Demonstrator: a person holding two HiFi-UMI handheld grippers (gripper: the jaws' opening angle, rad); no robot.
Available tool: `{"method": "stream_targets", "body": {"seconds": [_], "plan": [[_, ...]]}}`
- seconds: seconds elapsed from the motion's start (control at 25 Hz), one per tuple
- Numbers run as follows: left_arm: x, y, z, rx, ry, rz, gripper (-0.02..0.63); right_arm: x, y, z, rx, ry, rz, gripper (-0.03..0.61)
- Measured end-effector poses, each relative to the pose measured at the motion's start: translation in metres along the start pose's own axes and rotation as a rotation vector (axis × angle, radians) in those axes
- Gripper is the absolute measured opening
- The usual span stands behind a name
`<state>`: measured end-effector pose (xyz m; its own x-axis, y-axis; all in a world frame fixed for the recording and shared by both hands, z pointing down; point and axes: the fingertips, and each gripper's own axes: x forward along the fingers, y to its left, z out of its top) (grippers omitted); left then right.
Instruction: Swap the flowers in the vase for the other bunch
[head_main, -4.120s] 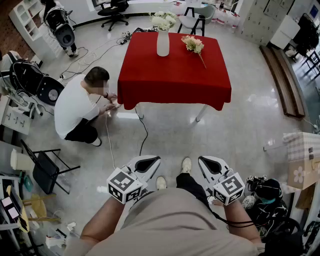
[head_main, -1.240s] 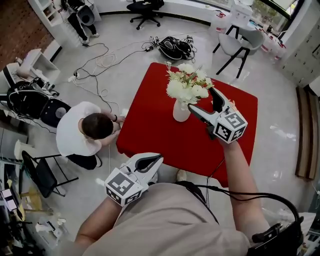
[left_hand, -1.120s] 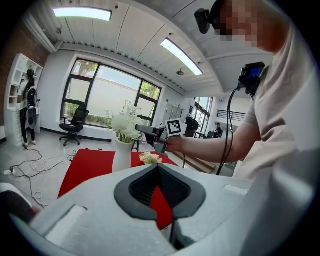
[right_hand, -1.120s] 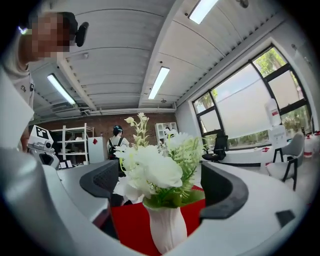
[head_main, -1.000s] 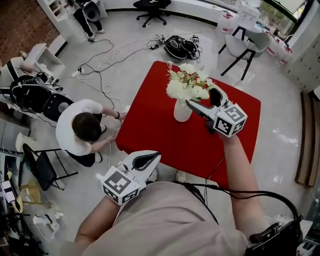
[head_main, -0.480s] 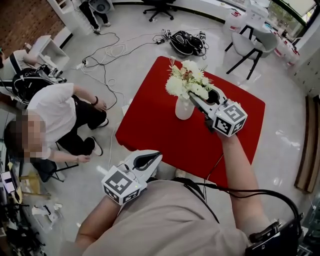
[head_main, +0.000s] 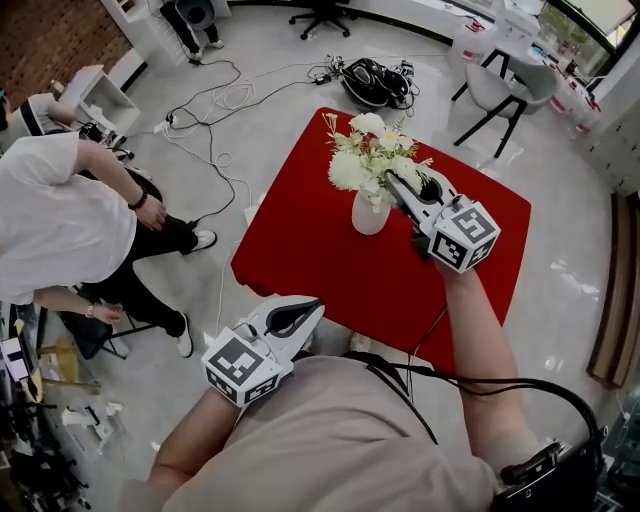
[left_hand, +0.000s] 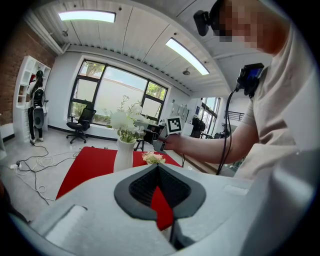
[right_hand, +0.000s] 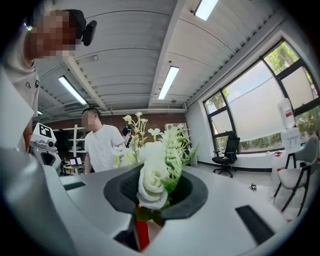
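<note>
Since old bunch must come out first, right gripper (head_main: 392, 182) reaches level into white flowers (head_main: 362, 160); jaws just closing, now narrow, clamped on them above vase (head_main: 369, 214) mouth. Vase upright toward bench (head_main: 300, 250) far corner, holding white flowers only. Other bunch (left_hand: 153, 158) lies on bench beyond vase, likely awaiting its turn. Left gripper (head_main: 306, 308) closed, empty, off near edge.

The head view looks steeply down from above: left gripper (head_main: 312, 308) near, right gripper (head_main: 392, 183) farther out over the red table (head_main: 320, 270). The left gripper view faces almost level, well back from the vase (left_hand: 124, 155). The right gripper view sits close against the white flowers (right_hand: 152, 182). All three views share those flowers.
</note>
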<state>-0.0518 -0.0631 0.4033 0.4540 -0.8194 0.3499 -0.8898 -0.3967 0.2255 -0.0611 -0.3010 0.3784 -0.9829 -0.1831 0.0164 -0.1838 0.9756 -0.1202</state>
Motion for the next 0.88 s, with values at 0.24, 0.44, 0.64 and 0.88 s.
{"method": "stream_targets", "body": {"seconds": [0.24, 0.44, 0.64, 0.88], "plan": [[-0.006, -0.002, -0.004, 0.003, -0.002, -0.011, 0.006, -0.002, 0.009, 0.016, -0.019, -0.033, -0.008, 0.084], [-0.006, -0.004, -0.004, 0.005, 0.001, -0.024, 0.006, -0.004, 0.007, 0.028, -0.028, -0.047, -0.025, 0.083], [-0.005, 0.005, -0.027, 0.010, 0.000, -0.030, 0.006, -0.006, 0.009, 0.027, -0.036, -0.095, -0.032, 0.083], [-0.003, 0.008, -0.007, 0.001, 0.009, -0.043, 0.006, -0.005, -0.002, 0.064, -0.040, -0.126, -0.037, 0.081]]}}
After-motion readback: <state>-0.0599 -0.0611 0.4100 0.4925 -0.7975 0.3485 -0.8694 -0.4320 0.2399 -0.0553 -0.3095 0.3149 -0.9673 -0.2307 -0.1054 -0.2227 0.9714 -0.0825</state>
